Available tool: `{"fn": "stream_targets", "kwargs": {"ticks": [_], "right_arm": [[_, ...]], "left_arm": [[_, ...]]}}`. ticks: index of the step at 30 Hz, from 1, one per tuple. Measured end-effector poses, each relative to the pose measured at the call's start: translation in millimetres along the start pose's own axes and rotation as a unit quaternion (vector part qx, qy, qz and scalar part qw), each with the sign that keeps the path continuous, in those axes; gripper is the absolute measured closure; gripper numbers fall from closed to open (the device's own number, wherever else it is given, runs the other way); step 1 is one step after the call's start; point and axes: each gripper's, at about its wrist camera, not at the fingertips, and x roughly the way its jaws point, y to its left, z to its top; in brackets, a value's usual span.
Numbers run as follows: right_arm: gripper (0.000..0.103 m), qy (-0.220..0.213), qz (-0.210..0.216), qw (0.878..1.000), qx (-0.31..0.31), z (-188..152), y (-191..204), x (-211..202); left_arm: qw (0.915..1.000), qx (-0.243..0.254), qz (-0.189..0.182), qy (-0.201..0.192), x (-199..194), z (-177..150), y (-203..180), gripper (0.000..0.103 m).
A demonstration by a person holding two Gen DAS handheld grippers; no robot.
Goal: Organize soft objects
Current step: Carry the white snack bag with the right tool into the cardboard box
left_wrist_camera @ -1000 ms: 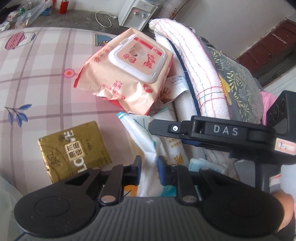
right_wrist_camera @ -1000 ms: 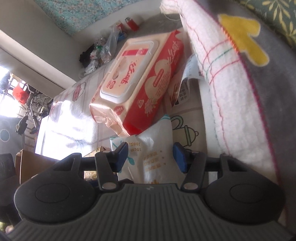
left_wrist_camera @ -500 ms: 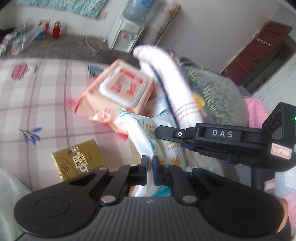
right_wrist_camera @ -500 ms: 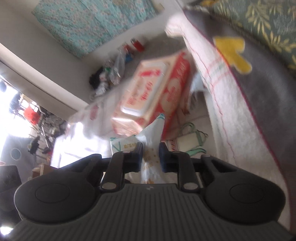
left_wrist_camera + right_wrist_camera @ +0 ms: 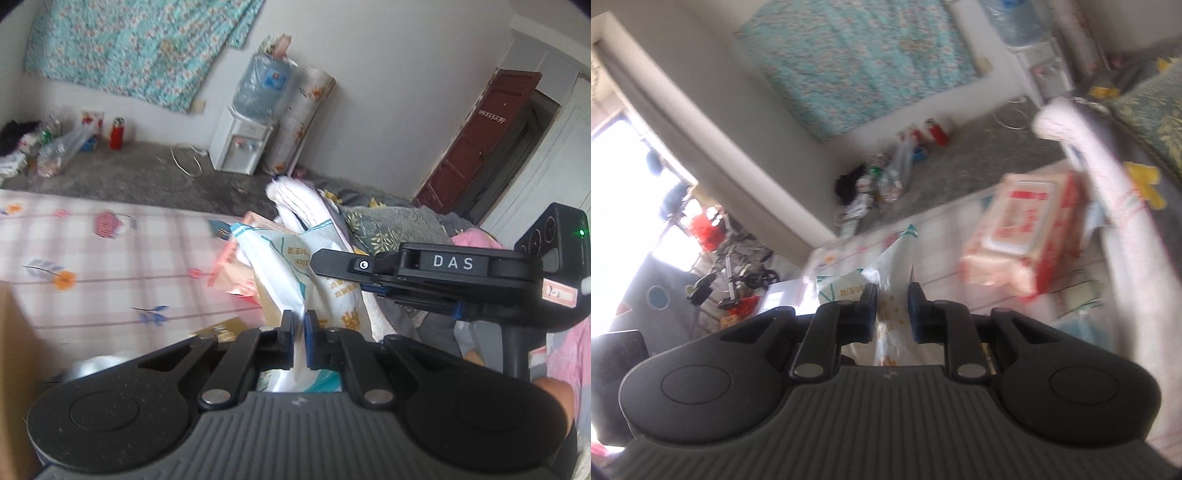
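Note:
A white plastic pack with teal and orange print (image 5: pixel 295 273) hangs in the air above the bed, held from two sides. My left gripper (image 5: pixel 299 332) is shut on its lower edge. My right gripper (image 5: pixel 892 306) is shut on the same pack (image 5: pixel 894 266); in the left wrist view the right gripper's fingers (image 5: pixel 332 262) reach in from the right. A pink and red wet-wipes pack (image 5: pixel 1023 236) lies on the bed (image 5: pixel 92 266) below, partly hidden behind the held pack. A gold tissue pack (image 5: pixel 221 330) peeks out just left of my left fingers.
A rolled white towel (image 5: pixel 1115 206) and a grey leaf-print pillow (image 5: pixel 391 225) lie at the right of the bed. A water dispenser (image 5: pixel 243 144), bottles and clutter stand on the floor by the far wall. A cardboard edge (image 5: pixel 11 369) is at the lower left.
Both grippers closed on the white pack and lifted it off the bed. The wet-wipes pack and gold pack now sit lower and farther away, and more of the room shows.

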Motion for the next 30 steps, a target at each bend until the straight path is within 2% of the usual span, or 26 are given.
{"fn": "stream_targets", "kwargs": {"ticks": [5,10,16,21,26,30], "right_arm": [[0.086,0.02,0.046,0.999,-0.013,-19,59,9],[0.086,0.059,0.09,0.994,-0.02,-45,118,41],[0.086,0.114,0.116,0.987,-0.018,-72,174,96],[0.086,0.141,0.117,0.983,-0.024,-89,209,134],[0.083,0.15,0.096,0.982,-0.054,-98,235,164],[0.075,0.148,0.067,0.983,-0.082,-103,242,177]], "left_arm": [[0.9993,-0.005,0.036,-0.013,-60,-10,32,0.097],[0.996,-0.029,0.081,-0.024,-109,-24,80,0.097],[0.9899,-0.076,0.116,-0.029,-140,-37,141,0.097],[0.9852,-0.099,0.136,-0.035,-149,-37,180,0.097],[0.9822,-0.115,0.145,-0.032,-146,-40,214,0.096],[0.9819,-0.127,0.14,0.011,-113,-43,239,0.096]]}}
